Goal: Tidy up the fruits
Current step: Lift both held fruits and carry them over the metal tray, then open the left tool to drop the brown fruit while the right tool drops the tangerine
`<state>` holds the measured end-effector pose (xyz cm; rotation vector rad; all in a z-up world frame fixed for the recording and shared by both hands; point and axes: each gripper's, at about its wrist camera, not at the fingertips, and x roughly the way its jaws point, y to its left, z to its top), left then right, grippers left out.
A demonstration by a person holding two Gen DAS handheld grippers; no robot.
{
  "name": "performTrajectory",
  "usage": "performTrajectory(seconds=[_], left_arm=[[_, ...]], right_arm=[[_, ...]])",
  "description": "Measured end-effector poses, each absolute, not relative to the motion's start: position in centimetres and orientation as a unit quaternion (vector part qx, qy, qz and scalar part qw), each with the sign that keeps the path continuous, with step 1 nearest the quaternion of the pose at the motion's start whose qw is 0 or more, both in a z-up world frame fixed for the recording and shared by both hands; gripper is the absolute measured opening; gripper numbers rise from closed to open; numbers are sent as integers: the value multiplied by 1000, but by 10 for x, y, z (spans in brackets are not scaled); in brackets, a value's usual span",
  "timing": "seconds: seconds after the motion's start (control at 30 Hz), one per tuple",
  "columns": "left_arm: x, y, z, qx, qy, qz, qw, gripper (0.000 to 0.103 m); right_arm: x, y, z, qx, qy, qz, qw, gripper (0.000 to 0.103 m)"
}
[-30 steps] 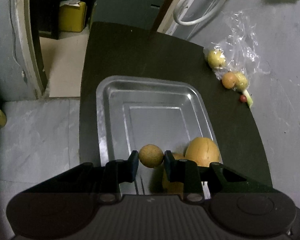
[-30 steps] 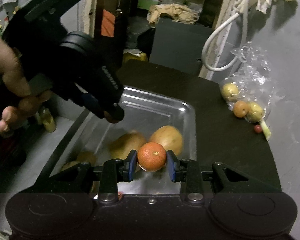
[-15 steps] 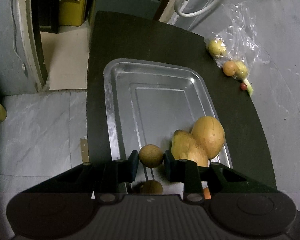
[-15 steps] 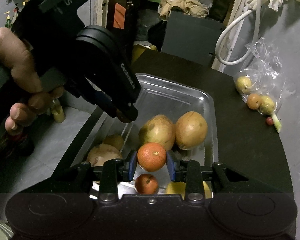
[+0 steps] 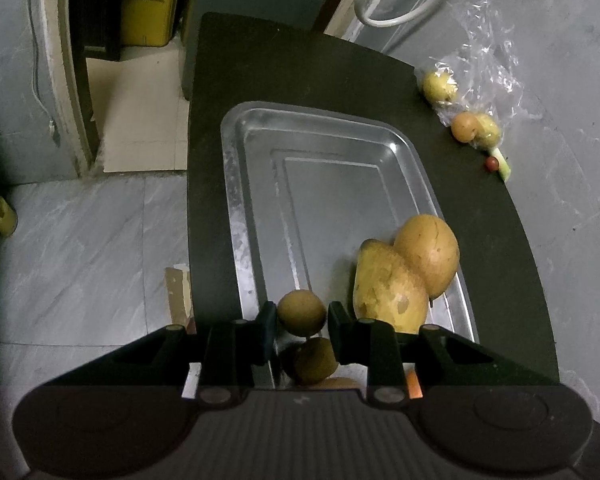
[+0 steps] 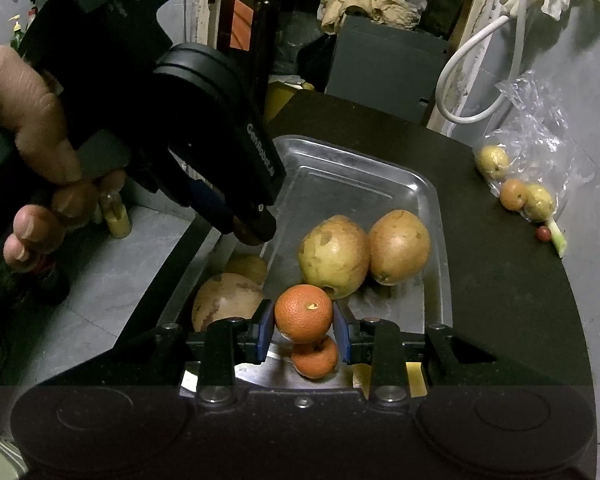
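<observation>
My left gripper (image 5: 302, 314) is shut on a small round brown fruit (image 5: 301, 313), held above the near left part of the steel tray (image 5: 236, 184). Another brown fruit (image 5: 315, 360) lies just below it. Two large yellow mangoes (image 5: 390, 292) (image 5: 428, 254) rest at the tray's near right. My right gripper (image 6: 303, 314) is shut on an orange (image 6: 303, 313), above a second orange (image 6: 315, 358) at the tray's (image 6: 420, 184) near end. The left gripper's black body and a hand (image 6: 24, 120) fill the upper left of the right wrist view.
A clear plastic bag (image 5: 488, 56) with several small fruits (image 5: 440, 86) lies on the black counter's (image 5: 300, 68) far right edge, beside a tiny red fruit (image 5: 491, 163). A white hose (image 6: 472, 76) hangs behind. Grey floor lies left of the counter.
Both grippers pulled back toward the tray's near end with their fruits held. More of the tray and the fruits lying in it came into view.
</observation>
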<state>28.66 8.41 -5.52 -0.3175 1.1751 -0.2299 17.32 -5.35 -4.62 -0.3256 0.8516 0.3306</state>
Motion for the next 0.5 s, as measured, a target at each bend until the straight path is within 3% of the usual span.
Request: performTrajectory(seconds=[0.4, 0.5], left_arm=[[285, 84, -52, -140, 549, -111, 816, 31], [284, 83, -51, -141, 550, -111, 816, 40]], right_arm=[[176, -57, -49, -157, 410, 137, 888, 34], [175, -59, -46, -157, 406, 132, 891, 35]])
